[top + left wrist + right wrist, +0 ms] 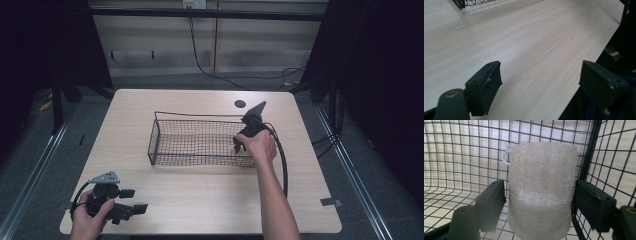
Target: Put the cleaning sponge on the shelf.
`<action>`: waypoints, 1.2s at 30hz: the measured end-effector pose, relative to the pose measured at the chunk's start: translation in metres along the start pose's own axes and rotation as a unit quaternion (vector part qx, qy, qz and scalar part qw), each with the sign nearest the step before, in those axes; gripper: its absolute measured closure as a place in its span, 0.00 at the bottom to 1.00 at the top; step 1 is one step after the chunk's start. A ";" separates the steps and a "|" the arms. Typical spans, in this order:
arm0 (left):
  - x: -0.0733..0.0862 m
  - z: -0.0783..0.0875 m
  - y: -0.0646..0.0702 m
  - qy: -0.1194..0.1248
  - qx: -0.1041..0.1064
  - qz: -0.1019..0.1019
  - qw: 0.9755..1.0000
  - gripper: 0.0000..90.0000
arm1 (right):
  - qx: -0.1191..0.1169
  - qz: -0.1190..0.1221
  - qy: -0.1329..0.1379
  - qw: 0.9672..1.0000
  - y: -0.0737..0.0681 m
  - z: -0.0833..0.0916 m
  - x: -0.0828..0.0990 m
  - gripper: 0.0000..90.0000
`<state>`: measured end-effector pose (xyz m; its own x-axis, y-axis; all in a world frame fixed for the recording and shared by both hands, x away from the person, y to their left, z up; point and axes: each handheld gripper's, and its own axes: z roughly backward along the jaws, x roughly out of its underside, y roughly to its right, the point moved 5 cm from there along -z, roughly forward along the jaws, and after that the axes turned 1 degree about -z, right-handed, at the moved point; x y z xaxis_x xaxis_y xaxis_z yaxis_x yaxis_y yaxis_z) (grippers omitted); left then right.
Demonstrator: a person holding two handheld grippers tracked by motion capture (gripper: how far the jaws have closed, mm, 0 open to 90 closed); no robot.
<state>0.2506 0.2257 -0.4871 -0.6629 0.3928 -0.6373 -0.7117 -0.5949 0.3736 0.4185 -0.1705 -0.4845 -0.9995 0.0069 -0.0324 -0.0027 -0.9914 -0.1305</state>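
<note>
At the table's [200, 200] near left corner we see the left gripper [134, 201] held low over pale wood-grain, its jaws spread wide with nothing between them; the tabletop is light, bare laminate with a small dark round hole [240, 104] near the far edge; in the middle sits a black wire basket [165, 150]; at its right end the right gripper [239, 145] reaches inside, jaws open on either side of a pale loofah sponge [541, 192], the left one just beside it; beyond, grey floor, cables and dark curtains.
</note>
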 end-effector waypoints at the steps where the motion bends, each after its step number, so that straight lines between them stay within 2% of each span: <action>1: 0.000 0.000 0.000 0.000 0.000 0.000 1.000 0.19 | -0.001 0.000 0.004 1.000 0.000 0.001 0.000 0.27; 7: 0.000 0.000 0.000 -0.002 0.001 0.000 1.000 0.19 | -0.010 0.007 0.007 1.000 0.002 0.006 0.002 0.25; 12: 0.000 0.000 0.000 -0.003 0.000 -0.001 1.000 0.19 | -0.037 0.015 0.018 0.999 0.004 0.014 0.005 0.23; 20: 0.000 0.000 0.000 -0.001 -0.001 -0.001 1.000 0.19 | -0.051 0.022 0.035 0.998 0.007 0.022 0.007 0.24; 22: 0.000 -0.001 0.000 -0.002 -0.002 -0.001 1.000 0.19 | -0.056 0.025 0.047 0.997 0.008 0.028 0.009 0.21; 24: 0.000 -0.001 0.000 -0.002 -0.002 0.000 1.000 0.19 | -0.055 0.024 0.049 0.997 0.008 0.029 0.010 0.21; 28: 0.000 -0.001 0.000 -0.001 -0.002 0.000 1.000 0.19 | -0.068 0.043 0.064 0.995 0.013 0.035 0.013 0.21; 33: 0.000 -0.001 0.000 -0.004 -0.004 -0.002 1.000 0.19 | -0.080 0.052 0.083 0.992 0.015 0.040 0.016 0.21; 36: 0.000 -0.001 0.000 -0.004 -0.004 -0.002 1.000 0.19 | -0.091 0.065 0.086 0.990 0.015 0.040 0.019 0.21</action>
<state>0.2505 0.2251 -0.4880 -0.6611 0.4008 -0.6343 -0.7128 -0.5992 0.3644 0.3977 -0.1905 -0.4471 -0.9706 -0.0817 -0.2265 0.1475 -0.9454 -0.2908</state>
